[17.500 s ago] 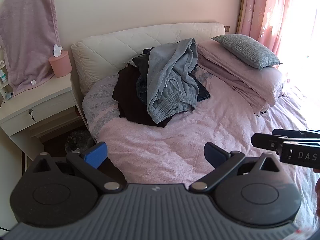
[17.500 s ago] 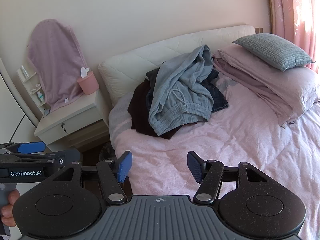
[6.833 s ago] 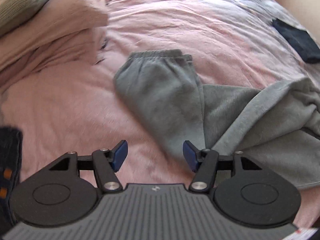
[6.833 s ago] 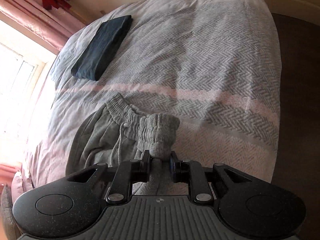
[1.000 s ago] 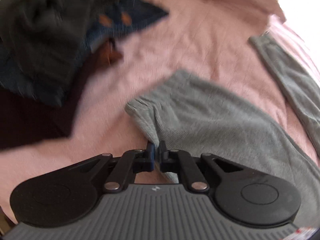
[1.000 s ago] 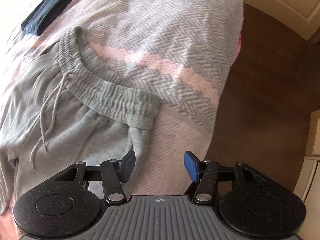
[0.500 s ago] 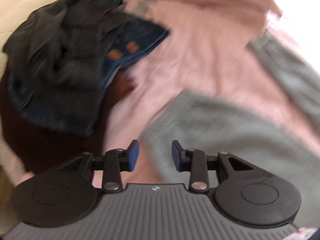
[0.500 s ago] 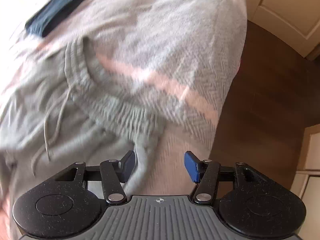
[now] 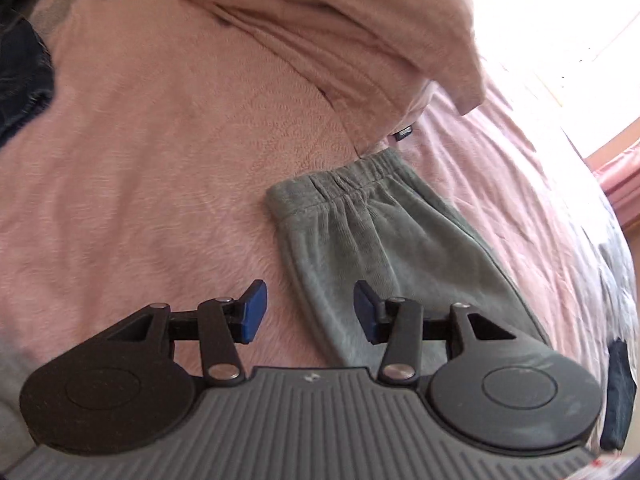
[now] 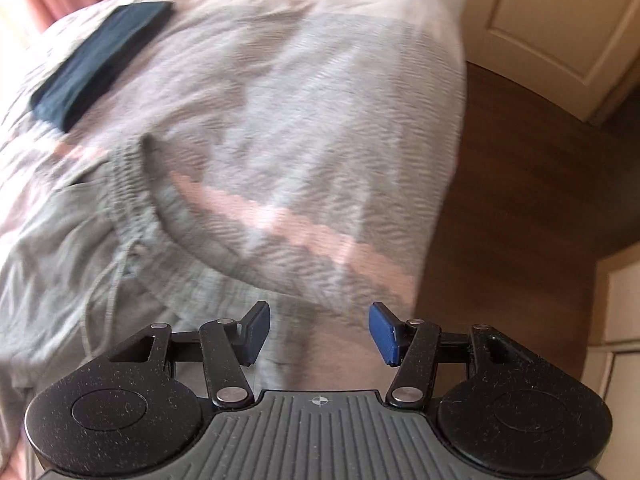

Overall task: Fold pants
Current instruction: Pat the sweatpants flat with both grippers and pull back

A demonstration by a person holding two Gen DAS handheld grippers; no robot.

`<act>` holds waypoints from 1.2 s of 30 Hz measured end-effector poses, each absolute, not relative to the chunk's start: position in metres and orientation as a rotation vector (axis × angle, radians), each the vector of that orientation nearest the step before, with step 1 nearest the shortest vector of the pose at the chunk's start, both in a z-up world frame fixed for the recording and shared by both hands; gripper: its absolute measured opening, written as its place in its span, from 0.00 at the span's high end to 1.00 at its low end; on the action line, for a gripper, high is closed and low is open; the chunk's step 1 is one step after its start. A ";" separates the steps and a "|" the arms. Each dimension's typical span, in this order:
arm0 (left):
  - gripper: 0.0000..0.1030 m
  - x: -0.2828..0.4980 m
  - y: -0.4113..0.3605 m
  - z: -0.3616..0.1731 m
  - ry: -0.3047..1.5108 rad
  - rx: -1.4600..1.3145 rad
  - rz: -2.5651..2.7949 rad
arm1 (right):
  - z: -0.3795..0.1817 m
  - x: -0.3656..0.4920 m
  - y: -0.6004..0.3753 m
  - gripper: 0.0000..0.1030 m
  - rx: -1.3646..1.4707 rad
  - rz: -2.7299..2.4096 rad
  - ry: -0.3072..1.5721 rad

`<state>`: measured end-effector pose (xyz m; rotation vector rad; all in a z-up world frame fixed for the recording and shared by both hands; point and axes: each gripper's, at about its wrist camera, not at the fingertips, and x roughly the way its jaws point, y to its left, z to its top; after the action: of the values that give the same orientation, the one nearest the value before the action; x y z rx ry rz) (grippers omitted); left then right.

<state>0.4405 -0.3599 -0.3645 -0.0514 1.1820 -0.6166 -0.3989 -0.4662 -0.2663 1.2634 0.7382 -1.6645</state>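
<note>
Both grippers are empty right now, so this looks like the gap between laying the pants out and making the first fold. Nearest in the left view, the left gripper has its jaws apart, and they've just been opening; nothing is pinched, the edge of a pant leg just lies on the bed under the gap. My guess is it's lining up to grab that leg near the cuff. The leg runs away from the camera, long axis from lower right up to the cuff, which ends just short of the folded pink duvet. Over on the right view, the right gripper also stands wide with nothing held, hanging above the waistband end near the foot of the bed. So the pants lie flat lengthwise, waist toward the foot, cuffs toward the pillows. Further back there's a folded dark garment, probably one already done.
</note>
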 end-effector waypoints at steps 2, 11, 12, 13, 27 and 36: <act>0.97 0.445 -0.373 -0.377 1.163 -0.015 -0.621 | -0.269 -0.404 -0.462 0.49 1.282 -1.689 0.743; 0.85 0.435 -0.389 -0.384 0.960 0.302 -0.598 | -0.266 -0.394 -0.460 0.50 1.210 -1.584 0.680; 0.82 0.430 -0.390 -0.380 0.942 0.321 -0.595 | -0.264 -0.389 -0.462 0.50 1.205 -1.547 0.643; 0.81 0.426 -0.390 -0.375 0.930 0.339 -0.590 | -0.263 -0.382 -0.464 0.50 1.204 -1.500 0.602; 0.69 0.338 -0.268 -0.303 1.047 0.359 -0.622 | -0.326 -0.272 -0.509 0.70 1.188 -1.110 0.519; 0.67 0.186 -0.183 -0.311 1.218 0.317 -0.707 | -0.309 -0.274 -0.410 0.69 0.716 -1.022 0.936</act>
<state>0.1862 -0.1826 -0.3106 0.3166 1.2175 -0.7071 -0.2739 -0.4097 -0.3089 0.7156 0.9355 -1.0223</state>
